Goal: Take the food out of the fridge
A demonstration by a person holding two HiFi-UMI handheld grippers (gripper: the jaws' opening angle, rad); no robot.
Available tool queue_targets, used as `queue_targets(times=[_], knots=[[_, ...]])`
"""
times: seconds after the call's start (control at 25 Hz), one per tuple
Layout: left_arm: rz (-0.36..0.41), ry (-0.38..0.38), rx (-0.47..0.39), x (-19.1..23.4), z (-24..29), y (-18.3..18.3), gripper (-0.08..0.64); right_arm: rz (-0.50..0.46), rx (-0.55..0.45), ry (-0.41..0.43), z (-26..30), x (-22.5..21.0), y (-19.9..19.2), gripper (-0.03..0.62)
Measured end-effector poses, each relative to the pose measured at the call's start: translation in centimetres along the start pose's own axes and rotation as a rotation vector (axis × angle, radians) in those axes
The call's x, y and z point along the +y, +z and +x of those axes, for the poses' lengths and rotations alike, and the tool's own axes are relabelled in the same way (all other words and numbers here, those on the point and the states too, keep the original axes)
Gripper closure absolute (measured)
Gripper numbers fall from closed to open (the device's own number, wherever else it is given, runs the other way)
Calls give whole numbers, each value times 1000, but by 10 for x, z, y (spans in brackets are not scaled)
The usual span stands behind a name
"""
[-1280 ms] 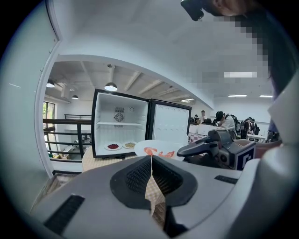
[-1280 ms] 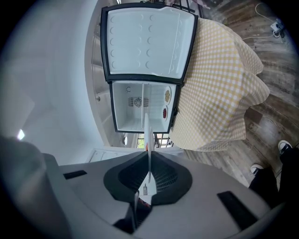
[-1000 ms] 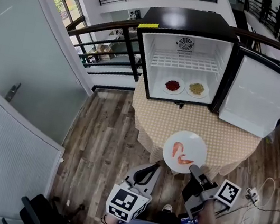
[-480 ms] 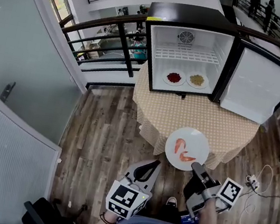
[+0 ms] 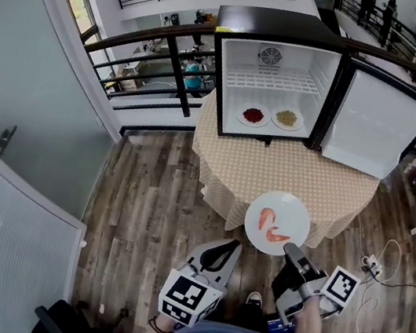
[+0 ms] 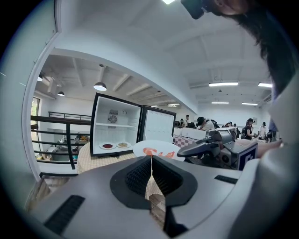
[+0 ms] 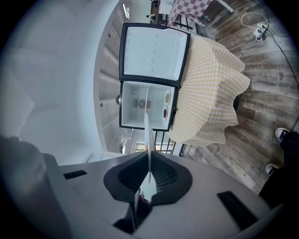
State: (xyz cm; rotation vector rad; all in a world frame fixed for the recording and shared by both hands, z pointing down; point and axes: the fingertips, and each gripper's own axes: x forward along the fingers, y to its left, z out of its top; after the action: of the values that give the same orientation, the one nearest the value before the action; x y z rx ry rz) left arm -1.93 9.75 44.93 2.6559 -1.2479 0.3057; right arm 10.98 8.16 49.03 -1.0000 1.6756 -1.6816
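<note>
At the right gripper point(image 5: 289, 253), shrimp plate point(image 5: 299, 218) level, rim-pinched, face up.

At top centre, the fridge point(image 5: 273, 23) is black outside and white inside. Below it, the tablecloth point(image 5: 286, 175) is beige checked. The plate point(image 5: 299, 218) is white, its shrimp point(image 5: 271, 222) orange-pink. The floor point(image 5: 154, 200) is brown wood-grain planks.

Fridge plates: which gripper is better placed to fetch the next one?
Left, probably. The left gripper is shut on nothing, free to reach the red-food plate or yellow-food plate in the fridge. The right gripper is clamped on the rim of the shrimp plate.
</note>
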Motion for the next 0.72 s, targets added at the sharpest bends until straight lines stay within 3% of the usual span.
queue_targets(times=[0.72], knots=[[2,-22,-1,-6,8,1,543,-6,-24,2,-8,2,8,566]])
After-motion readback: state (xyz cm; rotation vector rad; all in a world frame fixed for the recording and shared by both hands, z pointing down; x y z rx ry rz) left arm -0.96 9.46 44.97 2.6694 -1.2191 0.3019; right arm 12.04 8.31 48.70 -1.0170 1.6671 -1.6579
